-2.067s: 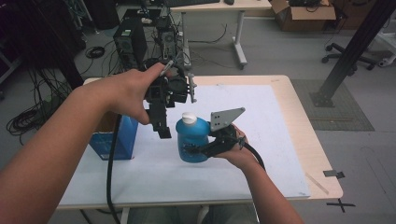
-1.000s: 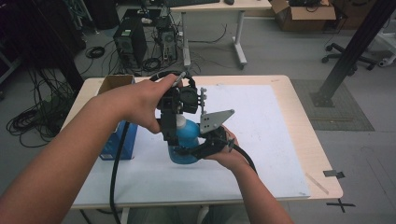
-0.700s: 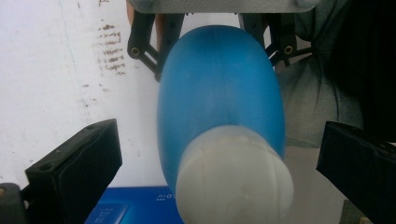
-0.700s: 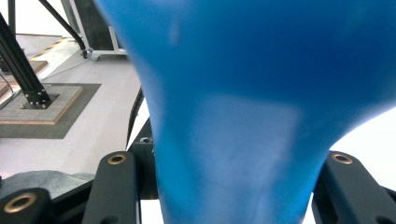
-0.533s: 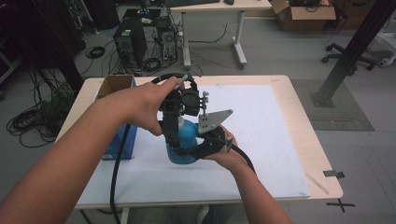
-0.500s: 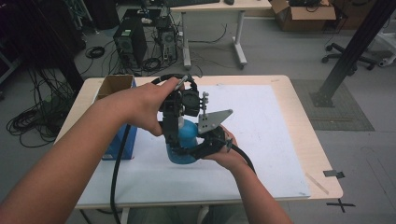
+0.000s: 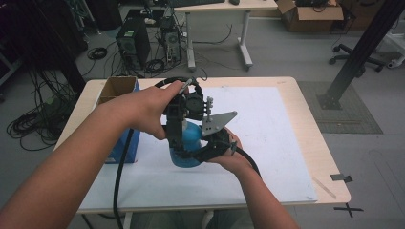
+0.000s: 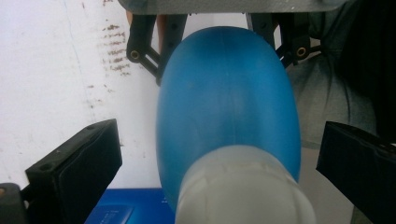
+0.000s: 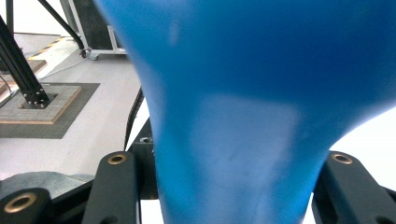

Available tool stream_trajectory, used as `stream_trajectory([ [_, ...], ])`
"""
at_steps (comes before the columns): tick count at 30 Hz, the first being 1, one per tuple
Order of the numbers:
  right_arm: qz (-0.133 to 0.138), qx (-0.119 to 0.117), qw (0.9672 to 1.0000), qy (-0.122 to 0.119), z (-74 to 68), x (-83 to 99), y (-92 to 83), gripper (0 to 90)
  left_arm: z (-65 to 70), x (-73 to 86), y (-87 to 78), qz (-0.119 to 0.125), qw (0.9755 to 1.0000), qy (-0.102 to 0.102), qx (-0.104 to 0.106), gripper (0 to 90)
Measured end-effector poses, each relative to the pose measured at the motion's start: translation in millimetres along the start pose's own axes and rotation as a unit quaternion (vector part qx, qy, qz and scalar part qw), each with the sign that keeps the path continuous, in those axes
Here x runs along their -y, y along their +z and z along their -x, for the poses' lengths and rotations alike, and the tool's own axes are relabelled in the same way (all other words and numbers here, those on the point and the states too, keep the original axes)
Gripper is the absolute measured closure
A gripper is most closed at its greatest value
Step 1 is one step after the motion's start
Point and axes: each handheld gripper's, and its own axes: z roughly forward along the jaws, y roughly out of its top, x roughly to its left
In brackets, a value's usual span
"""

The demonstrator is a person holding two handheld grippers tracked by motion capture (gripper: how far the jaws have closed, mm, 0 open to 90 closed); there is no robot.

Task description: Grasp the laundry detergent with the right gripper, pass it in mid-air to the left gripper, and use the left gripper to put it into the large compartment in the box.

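A blue bottle (image 7: 189, 141) with a white cap (image 8: 243, 186) stands upright on the white sheet (image 7: 267, 124). My right gripper (image 7: 193, 155) comes in from the near right and is shut on the bottle's body (image 9: 243, 93), one black jaw on each side. My left gripper (image 7: 175, 137) points down from above. Its two jaws stand open on either side of the cap with a gap on both sides (image 8: 215, 177). The right gripper's fingers (image 8: 140, 46) show past the bottle in the left gripper view.
A blue box (image 7: 128, 143) with an open cardboard top (image 7: 114, 88) stands on the table's left part, close to my left forearm. The wooden table edge (image 7: 329, 167) runs along the right. Black cables trail from both grippers toward me.
My left gripper has moved from above and left of the bottle to right over its cap. The bottle and right gripper shifted slightly left early on, then stayed still.
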Motion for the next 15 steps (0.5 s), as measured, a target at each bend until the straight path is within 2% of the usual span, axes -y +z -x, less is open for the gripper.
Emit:
stream_trajectory([
  [15, -0.003, 0.001, 1.0000, -0.003, 0.3, -0.3, 1.2, 46.5, 3.4, -2.9, 2.0, -0.012, 0.9997, 0.008, -0.018, 7.9],
])
